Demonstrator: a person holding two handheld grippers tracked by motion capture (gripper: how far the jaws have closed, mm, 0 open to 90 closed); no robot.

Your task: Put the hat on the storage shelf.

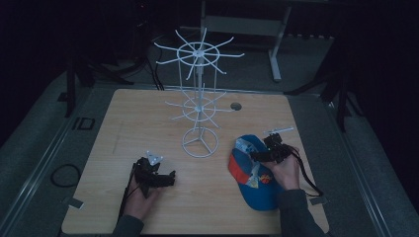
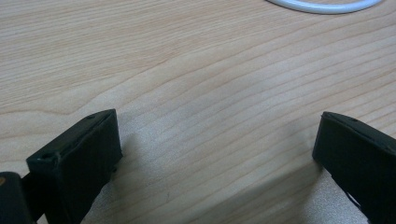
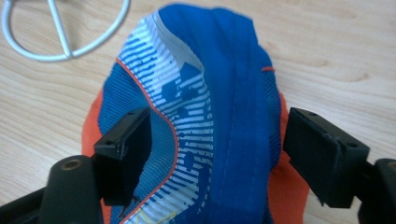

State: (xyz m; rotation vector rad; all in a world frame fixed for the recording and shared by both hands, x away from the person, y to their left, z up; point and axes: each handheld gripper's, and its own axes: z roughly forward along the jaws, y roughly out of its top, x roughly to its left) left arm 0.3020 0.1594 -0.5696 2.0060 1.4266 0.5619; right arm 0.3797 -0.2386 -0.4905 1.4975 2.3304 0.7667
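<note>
Lying on the wooden table [image 1: 148, 118], right of the white wire stand [image 1: 199, 94], is a blue and orange cap [image 3: 210, 116]. The right gripper [image 3: 217, 149] is hovering wide open, its jaws straddling the cap's crown. The left gripper [image 2: 217, 149] is also gaping wide over bare wood, holding nothing.
</note>
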